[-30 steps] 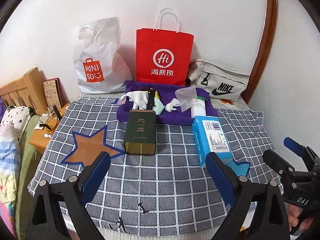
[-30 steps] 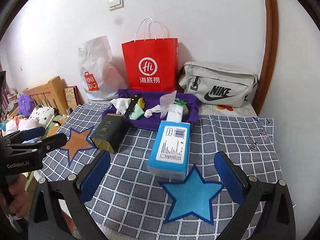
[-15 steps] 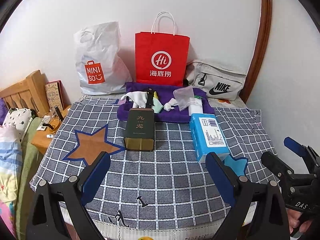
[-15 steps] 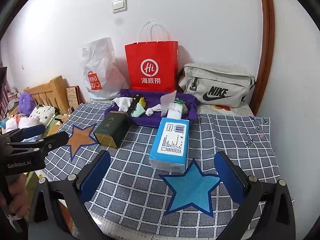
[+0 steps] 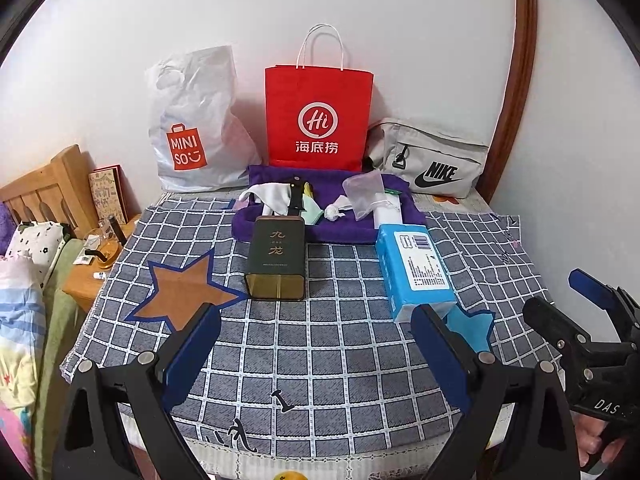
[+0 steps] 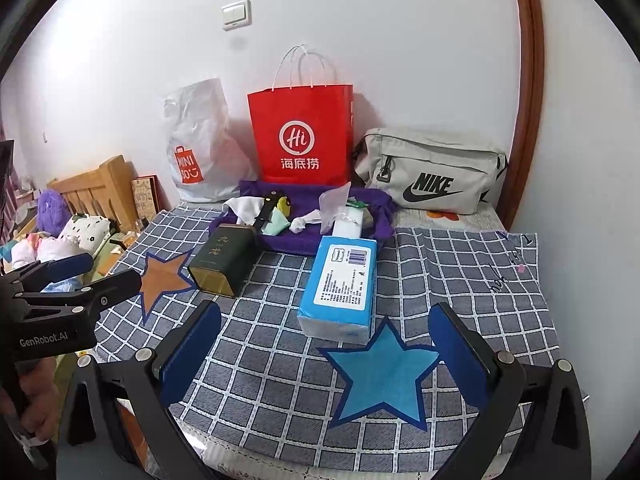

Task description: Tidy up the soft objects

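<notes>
A blue tissue pack lies on the checked cloth, just behind a blue star patch. A dark green tin lies beside an orange star patch. A purple towel at the back holds white cloths, a clear pouch and small items. My left gripper is open and empty over the cloth's front. My right gripper is open and empty above the blue star; it also shows in the left wrist view.
A red paper bag, a white Miniso bag and a grey Nike bag stand against the wall. A wooden headboard, bedding and a small wooden stand lie to the left. A wall rises close on the right.
Both grippers have pulled back and risen, so the table's objects look smaller and more of the cloth's front edge shows. Nothing on the table has moved.
</notes>
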`<state>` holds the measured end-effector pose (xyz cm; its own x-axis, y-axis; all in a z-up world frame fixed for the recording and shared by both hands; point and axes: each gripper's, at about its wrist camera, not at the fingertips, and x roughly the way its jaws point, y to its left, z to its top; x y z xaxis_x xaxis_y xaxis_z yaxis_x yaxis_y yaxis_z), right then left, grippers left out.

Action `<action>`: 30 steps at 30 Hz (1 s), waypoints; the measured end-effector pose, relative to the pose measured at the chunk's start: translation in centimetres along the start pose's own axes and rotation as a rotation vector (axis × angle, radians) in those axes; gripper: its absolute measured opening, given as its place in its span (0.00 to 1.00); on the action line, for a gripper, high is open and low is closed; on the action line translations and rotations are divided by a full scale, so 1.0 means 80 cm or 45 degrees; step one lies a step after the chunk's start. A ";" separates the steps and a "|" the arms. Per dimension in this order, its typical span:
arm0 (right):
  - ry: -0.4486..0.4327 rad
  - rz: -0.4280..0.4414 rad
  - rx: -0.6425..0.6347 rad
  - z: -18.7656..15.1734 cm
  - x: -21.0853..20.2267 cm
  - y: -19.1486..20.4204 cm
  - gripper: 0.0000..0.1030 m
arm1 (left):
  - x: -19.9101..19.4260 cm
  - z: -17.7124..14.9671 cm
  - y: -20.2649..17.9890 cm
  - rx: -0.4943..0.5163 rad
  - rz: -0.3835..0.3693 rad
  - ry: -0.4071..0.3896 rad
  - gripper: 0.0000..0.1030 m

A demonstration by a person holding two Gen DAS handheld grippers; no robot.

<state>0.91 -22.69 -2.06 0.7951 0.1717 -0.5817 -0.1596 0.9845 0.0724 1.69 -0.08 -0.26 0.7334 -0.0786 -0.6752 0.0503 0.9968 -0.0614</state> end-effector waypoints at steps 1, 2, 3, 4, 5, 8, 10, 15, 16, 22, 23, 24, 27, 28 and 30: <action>0.001 0.000 0.001 0.000 0.000 0.000 0.99 | 0.000 0.000 0.000 -0.001 0.000 0.000 0.94; 0.001 0.002 0.000 0.000 0.001 -0.001 0.99 | 0.000 0.000 0.000 -0.001 0.000 0.000 0.94; 0.000 0.002 0.000 0.000 0.000 -0.001 0.99 | 0.000 0.000 -0.001 -0.001 0.001 0.000 0.94; 0.000 0.001 0.000 0.000 0.000 -0.001 0.99 | 0.000 0.000 -0.001 -0.001 0.003 0.000 0.94; 0.000 0.003 0.000 0.000 0.000 -0.001 0.99 | 0.000 0.000 0.000 0.000 0.003 0.001 0.94; -0.002 0.005 0.003 0.000 0.000 -0.001 0.99 | -0.001 -0.001 -0.002 0.005 0.008 0.002 0.94; -0.001 0.004 0.004 0.000 0.000 -0.002 0.99 | -0.001 0.000 -0.002 0.002 0.006 0.003 0.94; -0.003 0.004 0.004 0.000 -0.001 -0.002 0.99 | -0.001 -0.001 -0.002 0.003 0.007 0.002 0.94; -0.003 0.004 0.003 0.001 -0.002 -0.002 0.99 | -0.001 -0.001 -0.002 0.003 0.008 0.002 0.94; -0.003 0.004 0.003 0.000 -0.002 -0.002 0.99 | -0.001 -0.001 -0.002 0.003 0.006 0.002 0.94; -0.003 0.004 0.003 0.000 -0.002 -0.002 0.99 | -0.001 -0.001 -0.002 0.004 0.007 0.003 0.94; -0.004 0.005 0.003 0.000 -0.002 -0.002 0.99 | -0.001 -0.001 -0.002 0.003 0.007 0.002 0.94; -0.004 0.004 0.003 0.000 -0.002 -0.002 0.99 | -0.001 -0.001 -0.003 0.003 0.007 0.003 0.94; -0.004 0.003 0.004 0.000 -0.002 -0.002 0.99 | -0.001 -0.001 -0.004 0.003 0.008 0.003 0.94; -0.004 0.004 0.006 0.000 -0.002 -0.002 0.99 | -0.002 -0.001 -0.003 0.002 0.009 0.003 0.94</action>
<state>0.77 -22.91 -2.00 0.7966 0.1751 -0.5786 -0.1597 0.9841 0.0780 1.50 -0.31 -0.25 0.7323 -0.0719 -0.6771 0.0464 0.9974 -0.0557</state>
